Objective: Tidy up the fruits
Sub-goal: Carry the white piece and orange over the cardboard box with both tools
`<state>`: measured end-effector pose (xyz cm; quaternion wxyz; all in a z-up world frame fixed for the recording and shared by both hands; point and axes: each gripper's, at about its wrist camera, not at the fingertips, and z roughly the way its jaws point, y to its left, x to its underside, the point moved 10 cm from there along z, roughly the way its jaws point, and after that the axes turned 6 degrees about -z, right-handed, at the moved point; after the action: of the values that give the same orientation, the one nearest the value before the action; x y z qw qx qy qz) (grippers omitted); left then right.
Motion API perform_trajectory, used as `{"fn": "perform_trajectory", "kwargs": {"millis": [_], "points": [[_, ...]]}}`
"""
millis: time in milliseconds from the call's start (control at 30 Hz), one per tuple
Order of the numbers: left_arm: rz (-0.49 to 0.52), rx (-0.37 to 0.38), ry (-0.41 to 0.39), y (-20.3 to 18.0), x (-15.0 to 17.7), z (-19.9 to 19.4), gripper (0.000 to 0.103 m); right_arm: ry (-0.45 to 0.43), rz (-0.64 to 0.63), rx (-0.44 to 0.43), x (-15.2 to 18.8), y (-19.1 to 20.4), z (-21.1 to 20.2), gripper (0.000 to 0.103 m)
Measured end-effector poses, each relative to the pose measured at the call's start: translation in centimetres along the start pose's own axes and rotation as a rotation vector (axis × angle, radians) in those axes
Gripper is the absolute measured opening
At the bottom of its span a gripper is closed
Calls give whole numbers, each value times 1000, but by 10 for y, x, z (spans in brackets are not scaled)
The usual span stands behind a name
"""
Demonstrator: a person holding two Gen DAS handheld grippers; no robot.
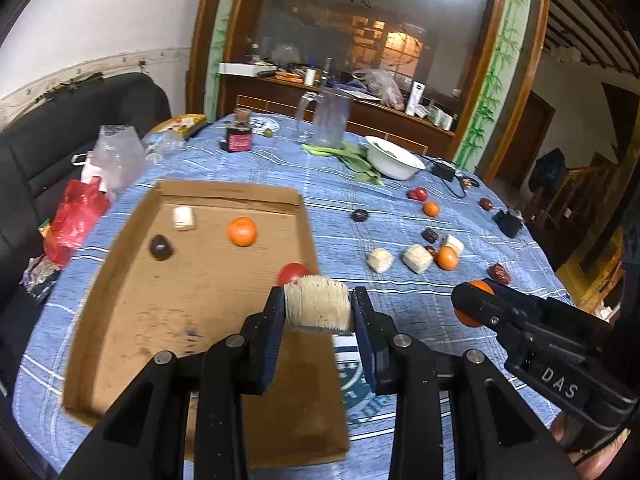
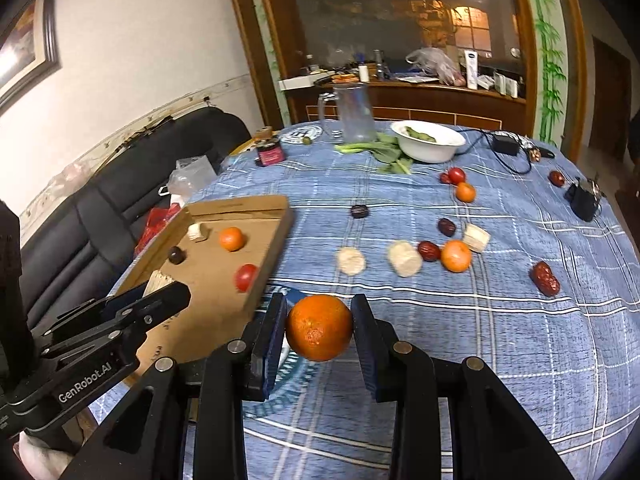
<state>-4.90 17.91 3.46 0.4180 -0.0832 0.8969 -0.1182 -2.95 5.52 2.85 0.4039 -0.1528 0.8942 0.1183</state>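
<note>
Currently left hand-held gripper (image 1: 318, 312) clamps pale fibrous chunk (image 1: 316, 302), light, crumbly; right hand-held gripper (image 2: 319, 328) grips orange (image 2: 319, 327) at its widest part, firm, rolls.

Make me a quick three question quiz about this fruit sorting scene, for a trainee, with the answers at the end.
1. True or false: the right gripper holds a red tomato.
2. How many items lie in the cardboard tray?
3. What is between the left gripper jaws? A) pale fibrous chunk B) red date C) nothing

Key:
1. False, it holds an orange.
2. Four: a pale chunk, a small orange, a dark fruit and a tomato.
3. A, the pale fibrous chunk.
</note>
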Motion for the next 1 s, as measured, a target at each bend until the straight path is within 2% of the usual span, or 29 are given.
{"fn": "perform_trajectory", "kwargs": {"millis": [333,500,733,1000], "points": [[12,-98,-67,48,-28,-23,33,23,-26,-36,-11,48,12,36],[27,-159,-70,78,-41,-20,33,41,-28,-66,-21,70,29,36],[15,-208,-1,122,-44,8,33,91,-41,-113,-26,97,67,36],[28,-233,116,137,-38,53,33,178,-70,-107,-24,110,122,36]]}}
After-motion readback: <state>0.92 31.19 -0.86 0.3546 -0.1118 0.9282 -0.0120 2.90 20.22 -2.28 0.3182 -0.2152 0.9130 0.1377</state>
